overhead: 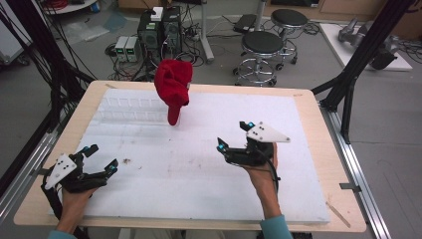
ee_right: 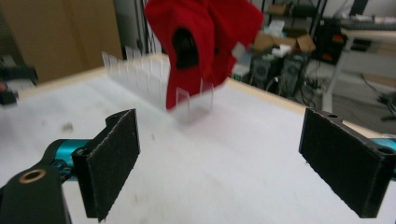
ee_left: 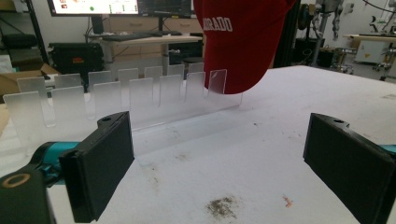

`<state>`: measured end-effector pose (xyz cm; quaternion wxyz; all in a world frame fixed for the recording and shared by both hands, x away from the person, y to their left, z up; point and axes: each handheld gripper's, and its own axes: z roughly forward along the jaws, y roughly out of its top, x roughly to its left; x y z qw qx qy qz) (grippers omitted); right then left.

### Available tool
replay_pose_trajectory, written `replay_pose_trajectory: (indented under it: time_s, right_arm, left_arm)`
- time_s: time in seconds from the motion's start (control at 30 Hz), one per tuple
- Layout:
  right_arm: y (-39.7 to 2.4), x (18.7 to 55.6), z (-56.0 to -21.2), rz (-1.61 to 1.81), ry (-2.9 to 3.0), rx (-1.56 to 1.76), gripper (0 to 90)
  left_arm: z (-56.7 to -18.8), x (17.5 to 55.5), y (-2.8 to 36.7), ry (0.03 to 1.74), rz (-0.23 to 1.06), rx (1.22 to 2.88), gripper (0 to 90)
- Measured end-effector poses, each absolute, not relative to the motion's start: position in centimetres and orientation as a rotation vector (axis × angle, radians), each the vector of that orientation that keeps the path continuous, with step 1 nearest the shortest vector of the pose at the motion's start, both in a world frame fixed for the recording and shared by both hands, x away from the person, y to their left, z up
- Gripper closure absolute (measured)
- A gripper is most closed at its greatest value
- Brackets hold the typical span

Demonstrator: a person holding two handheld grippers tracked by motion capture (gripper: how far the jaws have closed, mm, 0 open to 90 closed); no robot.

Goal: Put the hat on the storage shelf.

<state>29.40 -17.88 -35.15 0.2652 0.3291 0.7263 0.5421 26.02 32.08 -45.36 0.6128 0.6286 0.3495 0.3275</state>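
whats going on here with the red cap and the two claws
A person holds a claw in each hand over a white board on the table. A red cap sits on the end of a clear slotted rack at the far side. Neither claw touches it. The right claw stands open and empty, short of the cap. The left claw rests open near the board's left edge.

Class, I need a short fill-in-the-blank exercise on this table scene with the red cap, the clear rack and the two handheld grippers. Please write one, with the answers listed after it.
1. The red cap hangs on the clear slotted rack at its ____ end as the high view shows it.
2. The right gripper has its jaws ____, with nothing between them.
3. The left gripper holds ____.
4. The white lettering is printed on the ____.

Missing words: right; open; nothing; cap
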Motion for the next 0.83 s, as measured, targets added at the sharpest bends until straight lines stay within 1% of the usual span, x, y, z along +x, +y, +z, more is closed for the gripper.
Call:
replay_pose_trajectory:
  time_s: [0.2,0.37,0.47,0.63,0.83]
  right_arm:
    - [-22.3,26.8,-37.4,1.459,1.876,0.890,11.4]
    - [-24.9,25.2,-40.4,1.484,1.785,0.886,11.3]
    - [-25.5,24.6,-42.3,1.480,1.765,0.896,11.3]
    - [-26.0,24.8,-44.7,1.471,1.734,0.949,11.3]
    - [-26.0,24.8,-45.1,1.469,1.710,0.953,11.3]
  left_arm:
    - [-45.4,25.8,32.2,0.798,0.765,1.430,8.8]
    - [-45.5,25.7,32.2,0.787,0.778,1.416,8.8]
    - [-45.5,25.6,32.3,0.785,0.784,1.416,8.8]
    - [-45.5,25.6,32.2,0.790,0.787,1.411,8.9]
    - [-45.5,25.6,32.2,0.794,0.786,1.409,8.9]
